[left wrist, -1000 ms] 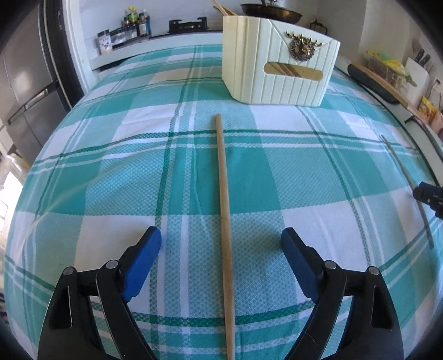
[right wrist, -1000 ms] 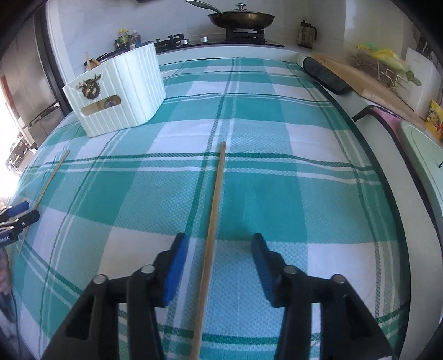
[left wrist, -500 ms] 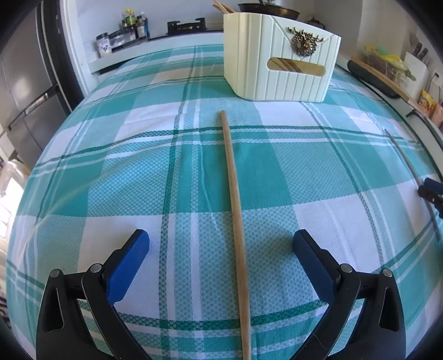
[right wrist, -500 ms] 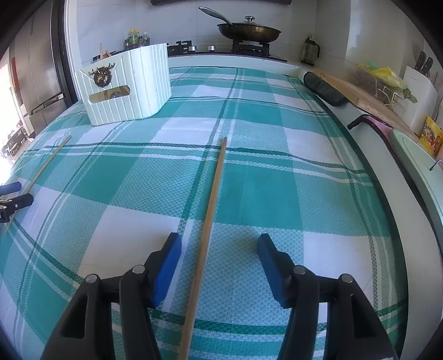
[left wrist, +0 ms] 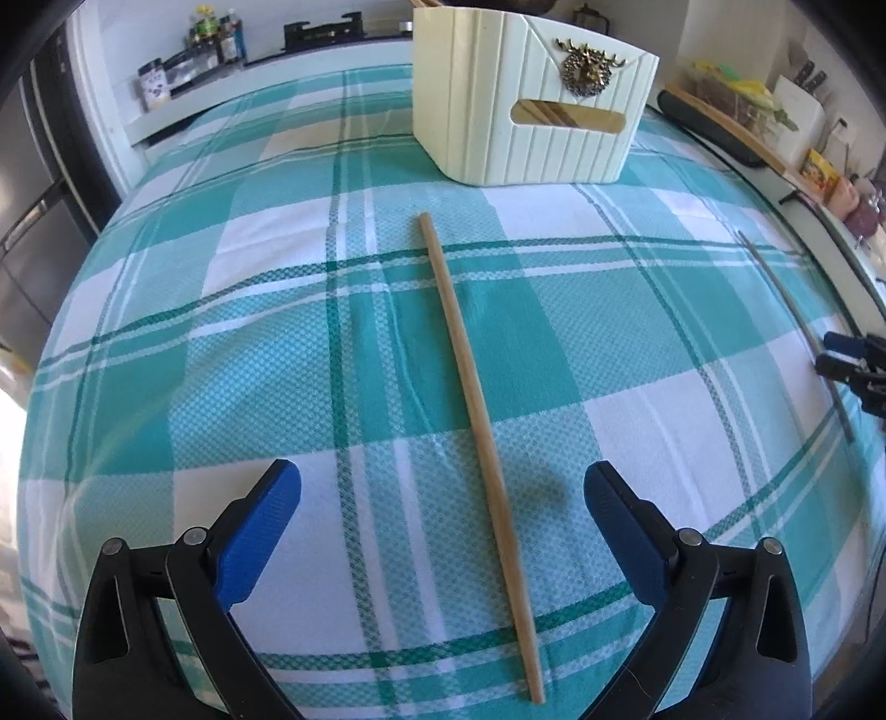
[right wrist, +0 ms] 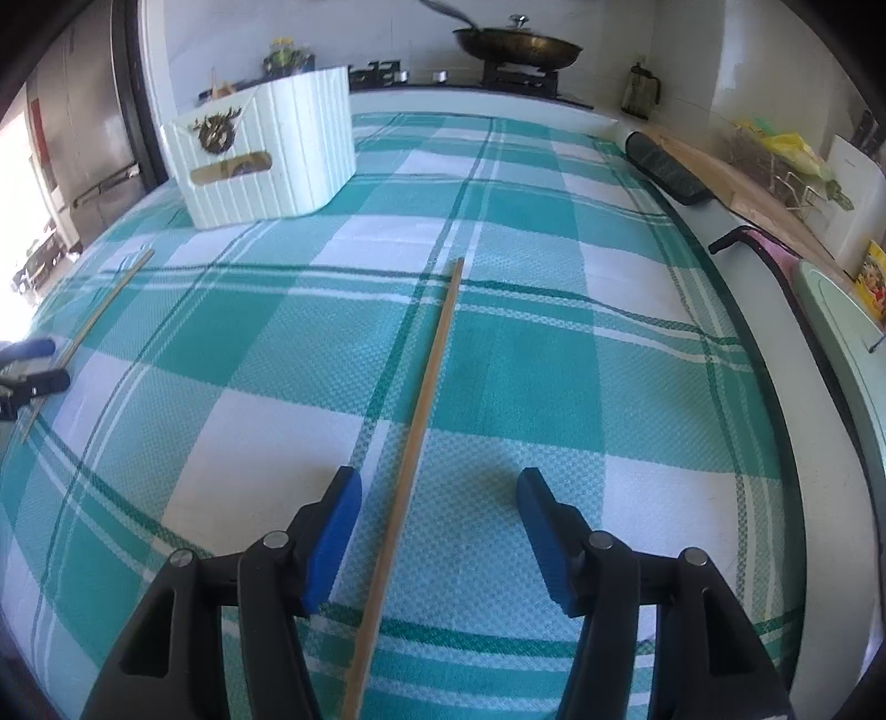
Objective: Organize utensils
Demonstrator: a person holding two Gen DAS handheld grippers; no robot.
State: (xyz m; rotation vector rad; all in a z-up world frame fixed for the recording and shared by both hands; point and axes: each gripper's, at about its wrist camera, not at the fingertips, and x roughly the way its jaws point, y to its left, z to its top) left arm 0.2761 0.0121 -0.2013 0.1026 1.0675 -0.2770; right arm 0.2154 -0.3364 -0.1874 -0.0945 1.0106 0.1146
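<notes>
A wooden chopstick [left wrist: 470, 399] lies flat on the teal checked tablecloth between the fingers of my open left gripper [left wrist: 442, 495]; its near end shows below the fingertips. A second chopstick [right wrist: 421, 426] lies on the cloth between the fingers of my open right gripper [right wrist: 440, 498], nearer the left finger. Neither gripper touches its chopstick. A cream ribbed utensil box [left wrist: 531, 94] with a brass stag emblem stands beyond, with more chopsticks inside; it also shows in the right wrist view [right wrist: 266, 149].
The right gripper shows at the left wrist view's right edge [left wrist: 853, 368], and the left gripper at the right wrist view's left edge [right wrist: 27, 371]. A stove with a pan [right wrist: 518, 47], a cutting board [right wrist: 736, 177] and a sink [right wrist: 841, 343] border the table.
The left gripper has pulled back and opened wider, so the chopstick's near end now shows. The right gripper has drawn back slightly, still open over its chopstick.
</notes>
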